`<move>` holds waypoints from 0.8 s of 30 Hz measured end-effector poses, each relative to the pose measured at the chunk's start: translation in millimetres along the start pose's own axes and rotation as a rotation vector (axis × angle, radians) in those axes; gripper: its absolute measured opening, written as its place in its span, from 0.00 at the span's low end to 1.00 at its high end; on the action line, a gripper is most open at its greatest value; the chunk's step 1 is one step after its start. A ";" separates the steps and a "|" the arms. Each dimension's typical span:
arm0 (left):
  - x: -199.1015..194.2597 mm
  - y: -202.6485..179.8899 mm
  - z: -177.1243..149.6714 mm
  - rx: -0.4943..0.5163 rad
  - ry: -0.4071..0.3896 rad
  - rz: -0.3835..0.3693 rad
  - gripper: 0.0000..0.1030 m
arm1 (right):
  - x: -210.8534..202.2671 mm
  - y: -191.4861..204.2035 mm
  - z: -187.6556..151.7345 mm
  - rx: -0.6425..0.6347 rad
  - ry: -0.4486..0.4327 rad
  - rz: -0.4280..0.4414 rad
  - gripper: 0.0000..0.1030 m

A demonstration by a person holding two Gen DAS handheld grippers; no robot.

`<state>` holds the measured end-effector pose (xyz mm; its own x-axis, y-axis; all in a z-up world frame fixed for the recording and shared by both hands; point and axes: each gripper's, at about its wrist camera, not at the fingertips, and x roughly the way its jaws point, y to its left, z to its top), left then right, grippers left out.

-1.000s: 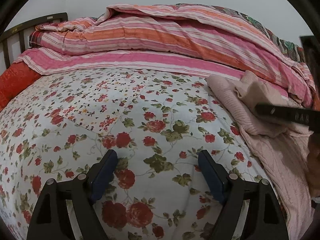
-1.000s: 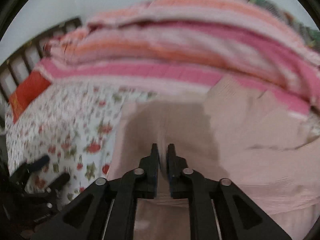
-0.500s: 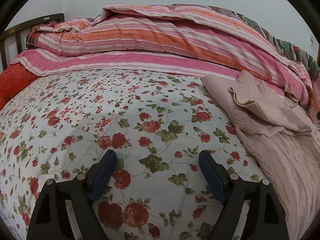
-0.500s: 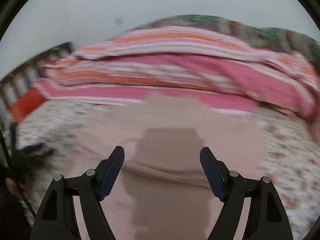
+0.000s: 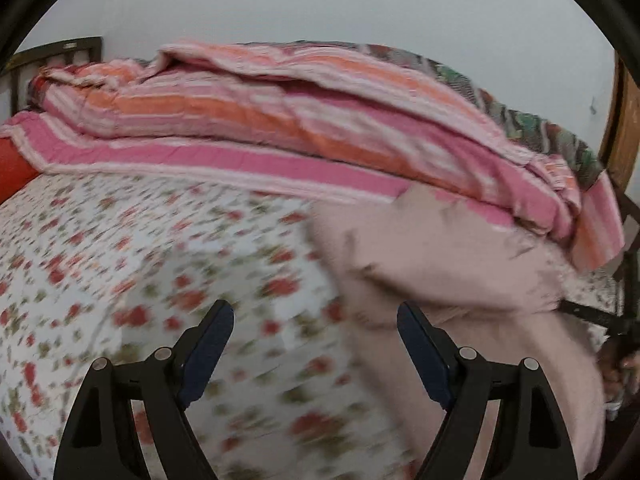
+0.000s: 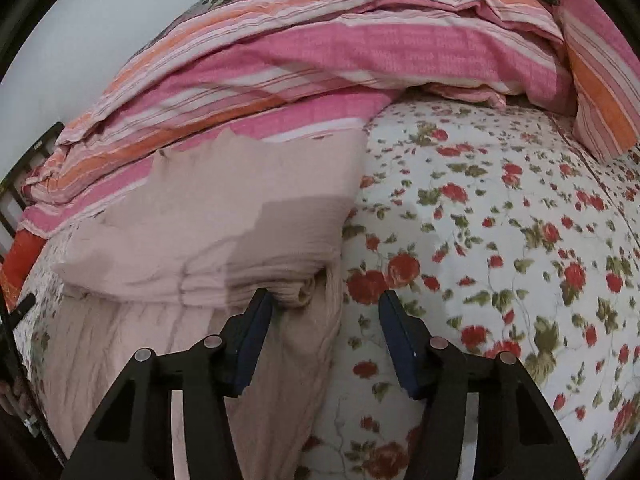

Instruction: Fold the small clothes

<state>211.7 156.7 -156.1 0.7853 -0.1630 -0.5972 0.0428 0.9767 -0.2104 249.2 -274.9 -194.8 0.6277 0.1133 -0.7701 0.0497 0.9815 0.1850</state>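
Observation:
A pale pink knit garment [image 5: 460, 264] lies on the floral bedspread [image 5: 160, 264], its upper part folded over the lower part. In the right wrist view the garment [image 6: 224, 216] fills the left half. My left gripper [image 5: 316, 320] is open and empty, over the garment's left edge. My right gripper [image 6: 326, 304] is open and empty, its jaws astride the garment's right edge at the fold.
A striped pink and orange quilt [image 5: 304, 128] is bunched along the back of the bed and also shows in the right wrist view [image 6: 320, 52]. A dark bed frame [image 5: 56, 50] stands at far left. An orange pillow [image 5: 12, 164] lies at the left edge.
My right gripper opened, letting go of the garment, and swung to its right edge. My left gripper moved right toward the garment, which now lies folded over.

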 end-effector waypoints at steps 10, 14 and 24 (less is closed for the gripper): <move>37.9 -36.5 15.9 -0.027 0.070 -0.036 0.61 | -0.6 -14.5 6.8 0.055 -0.004 -0.087 0.40; 49.1 -42.7 11.6 -0.032 0.098 -0.051 0.51 | -23.5 -13.6 4.6 0.012 -0.072 -0.046 0.40; 52.7 -45.5 7.4 0.019 0.091 0.095 0.24 | 5.4 -4.5 9.1 -0.024 -0.015 -0.124 0.61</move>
<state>255.7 104.7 -172.3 0.7269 -0.0809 -0.6820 -0.0169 0.9906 -0.1355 259.4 -280.1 -194.2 0.6297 -0.0112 -0.7768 0.1092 0.9912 0.0743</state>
